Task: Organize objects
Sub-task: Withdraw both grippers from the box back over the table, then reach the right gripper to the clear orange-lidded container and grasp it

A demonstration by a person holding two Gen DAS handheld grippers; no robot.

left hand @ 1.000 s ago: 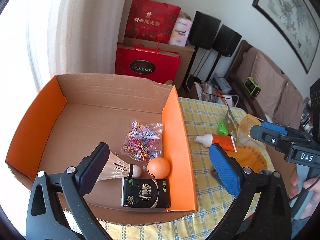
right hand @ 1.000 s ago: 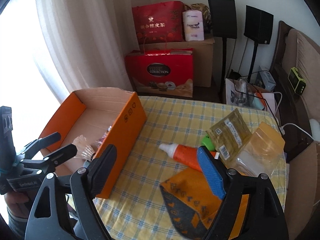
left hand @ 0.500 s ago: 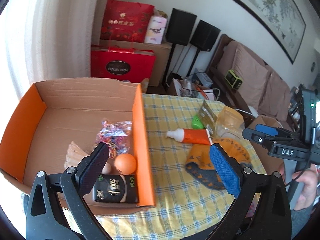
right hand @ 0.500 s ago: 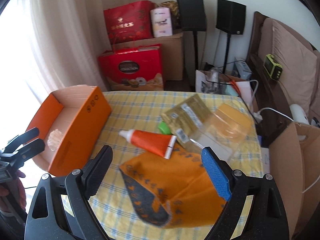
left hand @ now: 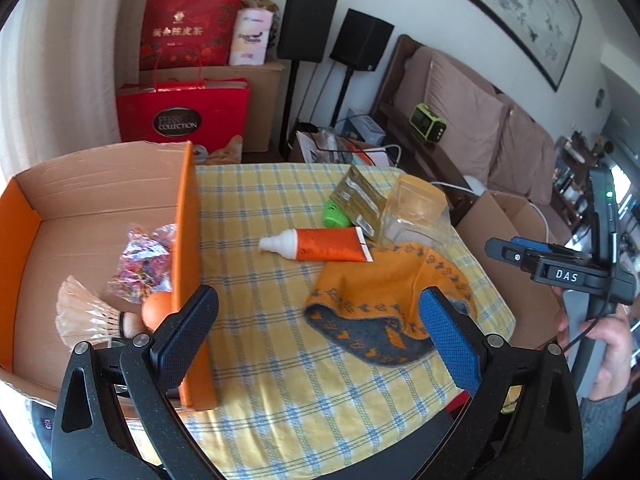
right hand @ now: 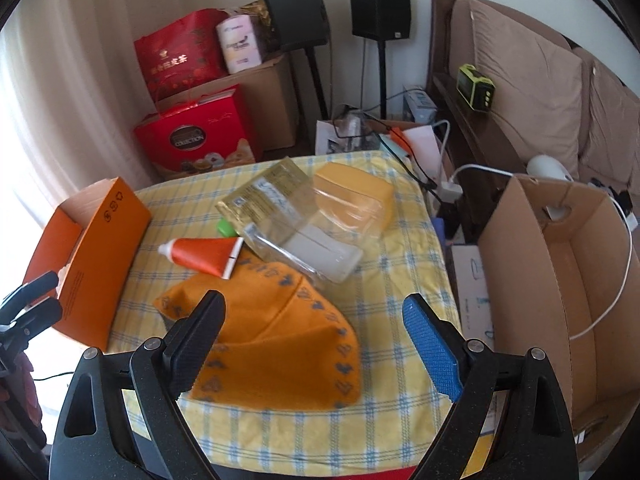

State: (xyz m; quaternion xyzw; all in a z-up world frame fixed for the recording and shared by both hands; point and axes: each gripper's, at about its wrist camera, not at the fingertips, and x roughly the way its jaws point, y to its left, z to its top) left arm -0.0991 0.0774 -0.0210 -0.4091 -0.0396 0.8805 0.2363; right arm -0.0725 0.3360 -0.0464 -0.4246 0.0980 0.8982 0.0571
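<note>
On the checked worktop [right hand: 384,276], right of the orange box [right hand: 100,240], an orange cloth [right hand: 276,344] lies flat between and just ahead of the right gripper [right hand: 312,340], its fingers spread wide and empty. The left gripper [left hand: 316,332], also open, hangs nearer the box. Beyond the cloth an orange tube [right hand: 204,256] lies crosswise, cap toward the box.

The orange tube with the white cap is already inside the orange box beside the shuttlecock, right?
No. The orange tube lies on the checked tablecloth, outside the orange box. The shuttlecock is inside the box. The left wrist view shows this.
</note>
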